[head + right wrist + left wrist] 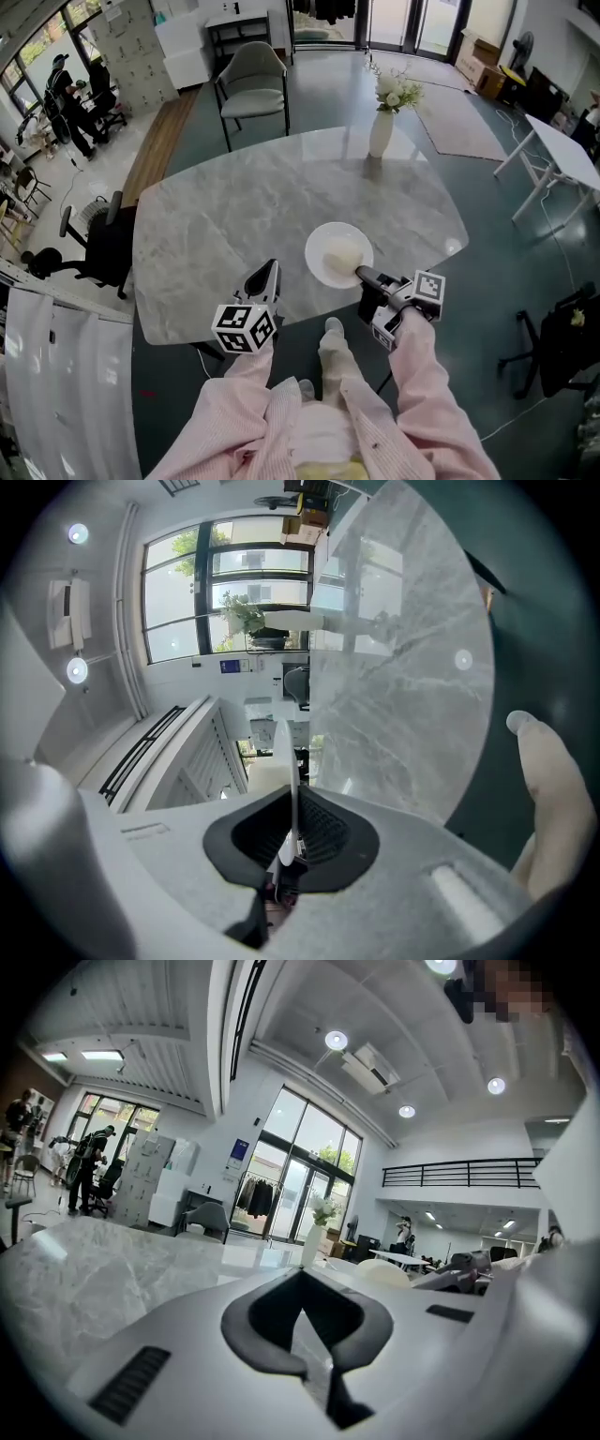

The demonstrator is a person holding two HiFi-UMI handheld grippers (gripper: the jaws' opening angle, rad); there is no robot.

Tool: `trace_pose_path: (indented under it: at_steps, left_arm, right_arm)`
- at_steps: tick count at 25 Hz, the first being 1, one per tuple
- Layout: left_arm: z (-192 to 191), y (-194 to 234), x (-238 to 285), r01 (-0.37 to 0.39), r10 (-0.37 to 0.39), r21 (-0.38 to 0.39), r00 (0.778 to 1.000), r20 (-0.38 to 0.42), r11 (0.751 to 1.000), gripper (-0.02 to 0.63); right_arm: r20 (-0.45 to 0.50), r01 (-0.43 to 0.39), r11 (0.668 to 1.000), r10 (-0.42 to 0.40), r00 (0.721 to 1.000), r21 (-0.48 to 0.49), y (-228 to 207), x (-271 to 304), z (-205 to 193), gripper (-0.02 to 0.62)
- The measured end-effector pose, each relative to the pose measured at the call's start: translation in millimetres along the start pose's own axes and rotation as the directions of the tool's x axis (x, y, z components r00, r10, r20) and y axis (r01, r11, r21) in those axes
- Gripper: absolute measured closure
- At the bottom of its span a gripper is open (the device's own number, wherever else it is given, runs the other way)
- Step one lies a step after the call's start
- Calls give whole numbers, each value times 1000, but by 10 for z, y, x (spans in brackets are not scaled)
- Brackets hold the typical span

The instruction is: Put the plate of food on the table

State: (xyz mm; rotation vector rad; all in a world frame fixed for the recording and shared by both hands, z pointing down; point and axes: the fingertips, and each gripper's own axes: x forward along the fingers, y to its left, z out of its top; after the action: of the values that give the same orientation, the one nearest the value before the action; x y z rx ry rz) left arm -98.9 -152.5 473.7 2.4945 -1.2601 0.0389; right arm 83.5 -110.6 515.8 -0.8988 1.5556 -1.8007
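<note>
A white plate (322,267) carrying a pale mound of food (343,253) lies on the marble table (253,206) near its front edge. My right gripper (360,275) is shut on the plate's near right rim. In the right gripper view the rim (286,761) runs edge-on between the pads of that gripper (292,808). My left gripper (272,266) rests at the table's front edge, left of the plate, shut and empty. In the left gripper view its jaws (302,1288) meet, with the plate (382,1272) to the right beyond them.
A white vase of flowers (382,131) stands at the table's far side. A grey chair (253,89) sits behind the table and a black office chair (94,248) at its left. A white desk (562,150) stands at right. People (70,103) stand far left.
</note>
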Motion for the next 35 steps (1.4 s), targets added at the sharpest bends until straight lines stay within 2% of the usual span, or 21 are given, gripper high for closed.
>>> trace_pose_path:
  at_steps: [10, 21, 29, 35]
  left_arm:
    - [203, 230, 864, -76, 75, -60, 997, -15, 995, 609]
    - [13, 447, 1546, -171, 161, -146, 984, -75, 974, 609]
    - [-270, 650, 1796, -219, 192, -187, 970, -151, 958, 609]
    - [-468, 805, 1923, -237, 192, -226, 960, -202, 945, 609]
  right_arm:
    - [-96, 57, 998, -56, 994, 4, 5, 592, 821, 580]
    - [-204, 134, 990, -142, 969, -51, -190, 1105, 1516, 580]
    - [-267, 154, 984, -174, 948, -93, -484, 1534, 1758, 580]
    - [-283, 206, 973, -228, 931, -108, -715, 1749, 1791, 580]
